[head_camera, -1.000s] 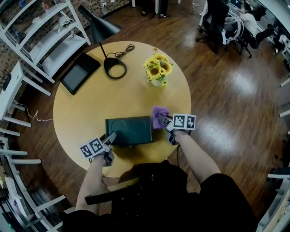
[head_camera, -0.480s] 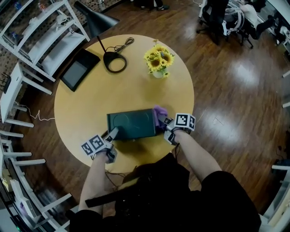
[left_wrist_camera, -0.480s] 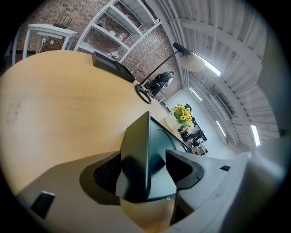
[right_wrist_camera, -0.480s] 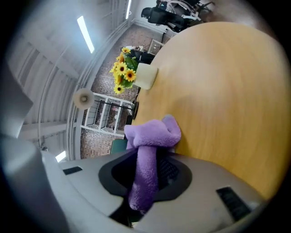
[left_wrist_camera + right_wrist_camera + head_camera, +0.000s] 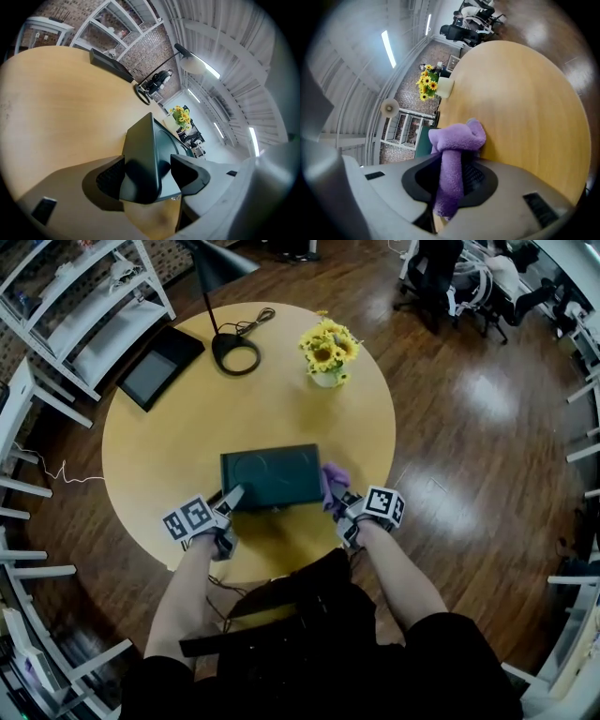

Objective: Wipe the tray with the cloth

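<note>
A dark green rectangular tray lies on the round wooden table near its front edge. My left gripper is shut on the tray's near left corner, the rim pinched between both pads. My right gripper is shut on a purple cloth, whose bunched end sticks out past the jaws. The cloth sits just off the tray's right edge, over the table top. Whether it touches the tray rim I cannot tell.
A vase of sunflowers stands at the table's far right. A black desk lamp's ring base and cable sit at the back, a dark tablet at the far left. White shelving stands beyond. Office chairs are behind.
The cloth in my right gripper has slid toward me along the tray's right edge, from its far right corner to its near right corner. My left gripper has kept its hold on the tray.
</note>
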Demonstrator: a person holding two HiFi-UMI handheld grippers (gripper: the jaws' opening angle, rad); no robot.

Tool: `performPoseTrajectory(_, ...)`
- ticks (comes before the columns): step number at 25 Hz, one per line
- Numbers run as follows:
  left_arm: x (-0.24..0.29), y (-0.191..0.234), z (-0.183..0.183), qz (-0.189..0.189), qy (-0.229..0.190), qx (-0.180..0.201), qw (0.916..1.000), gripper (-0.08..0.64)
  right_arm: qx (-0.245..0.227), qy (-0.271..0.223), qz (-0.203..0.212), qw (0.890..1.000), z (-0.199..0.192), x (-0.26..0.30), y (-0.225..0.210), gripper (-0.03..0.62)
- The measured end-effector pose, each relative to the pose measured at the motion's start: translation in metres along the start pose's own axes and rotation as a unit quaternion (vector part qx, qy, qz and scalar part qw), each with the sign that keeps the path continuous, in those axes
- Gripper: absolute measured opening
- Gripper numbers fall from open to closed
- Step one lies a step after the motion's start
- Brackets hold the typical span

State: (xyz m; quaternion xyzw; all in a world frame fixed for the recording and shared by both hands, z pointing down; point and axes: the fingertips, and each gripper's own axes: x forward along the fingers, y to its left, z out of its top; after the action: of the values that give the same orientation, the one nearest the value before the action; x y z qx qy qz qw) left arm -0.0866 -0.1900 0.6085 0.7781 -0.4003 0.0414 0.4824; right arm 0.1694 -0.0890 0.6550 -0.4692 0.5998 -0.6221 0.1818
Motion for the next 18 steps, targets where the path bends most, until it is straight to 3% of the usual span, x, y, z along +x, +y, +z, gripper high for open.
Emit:
performPoseTrajectory(5,0.002,0.004,0.002,-0.015,-0.01,-0.018,0.9997,0.298,0.042,-0.078,-0.005,0.996,-0.011,-0.015,-0.005,0.078)
performPoseTrajectory(9,0.001,0.002,0.0,-0.022,-0.003,-0.008,0.9997,0.288,0.119,-0.155,0.019,0.981,-0.025,-0.026,-0.005,0.078)
performPoseTrajectory(11,-0.001,-0.001,-0.001,-0.023,0.002,0.006,0.9997,0.288,0.131,-0.168,0.022,0.977,-0.028,-0.027,-0.004,0.078)
performPoseTrajectory(18,-0.025,-0.015,-0.025,-0.027,0.018,0.049,0.9983,0.287,0.102,-0.158,-0.016,0.982,-0.012,-0.025,-0.004,0.075)
